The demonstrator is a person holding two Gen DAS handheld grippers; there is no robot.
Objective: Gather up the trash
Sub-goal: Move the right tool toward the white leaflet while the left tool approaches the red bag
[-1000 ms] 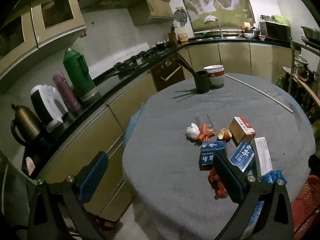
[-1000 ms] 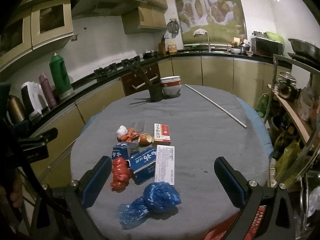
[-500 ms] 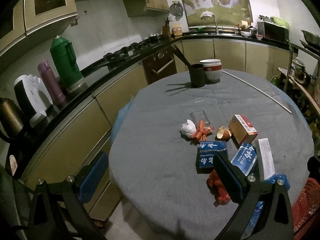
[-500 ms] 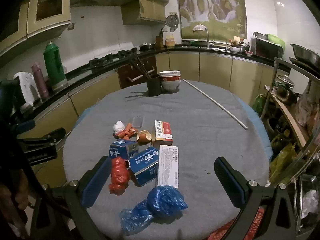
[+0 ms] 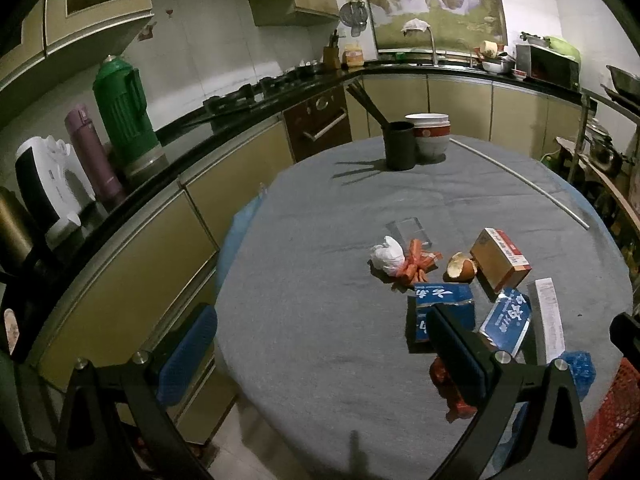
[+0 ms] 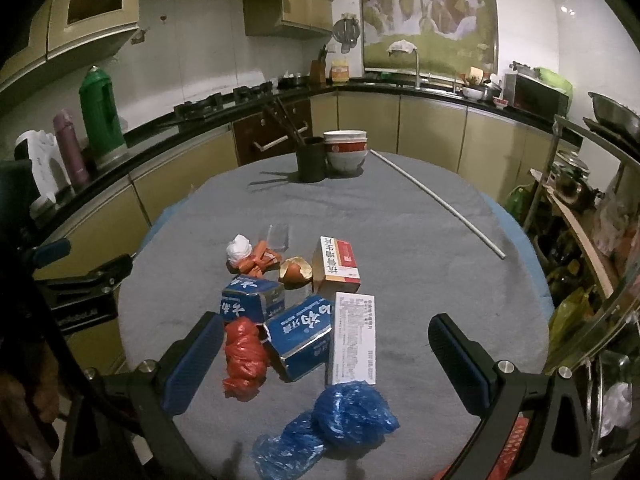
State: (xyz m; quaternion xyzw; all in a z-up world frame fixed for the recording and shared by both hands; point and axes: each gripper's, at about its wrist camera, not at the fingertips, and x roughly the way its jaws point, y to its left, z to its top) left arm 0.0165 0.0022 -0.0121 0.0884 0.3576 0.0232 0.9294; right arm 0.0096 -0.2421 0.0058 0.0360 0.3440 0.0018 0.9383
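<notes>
Trash lies on a round grey table (image 6: pixel 420 264): a blue plastic bag (image 6: pixel 344 412), a red plastic bag (image 6: pixel 244 356), two blue cartons (image 6: pixel 302 338) (image 6: pixel 252 300), a white leaflet (image 6: pixel 354 336), a tan and red box (image 6: pixel 336 266), a fruit peel (image 6: pixel 295 271), orange scraps (image 6: pixel 260 262) and a white wad (image 6: pixel 238 247). My right gripper (image 6: pixel 324 364) is open above the near pile. My left gripper (image 5: pixel 320 348) is open at the table's left near edge; the cartons (image 5: pixel 440 312) lie by its right finger.
A black chopstick holder (image 6: pixel 311 160), stacked bowls (image 6: pixel 345 154) and a long white rod (image 6: pixel 436 204) sit at the table's far side. A red basket (image 5: pixel 612 416) shows at lower right. A counter with a green thermos (image 5: pixel 124 112) runs along the left. A shelf rack (image 6: pixel 584 216) stands right.
Both grippers have moved forward and tilted down toward the table, so the trash pile looks larger and nearer. Both stay open. Nothing on the table has moved.
</notes>
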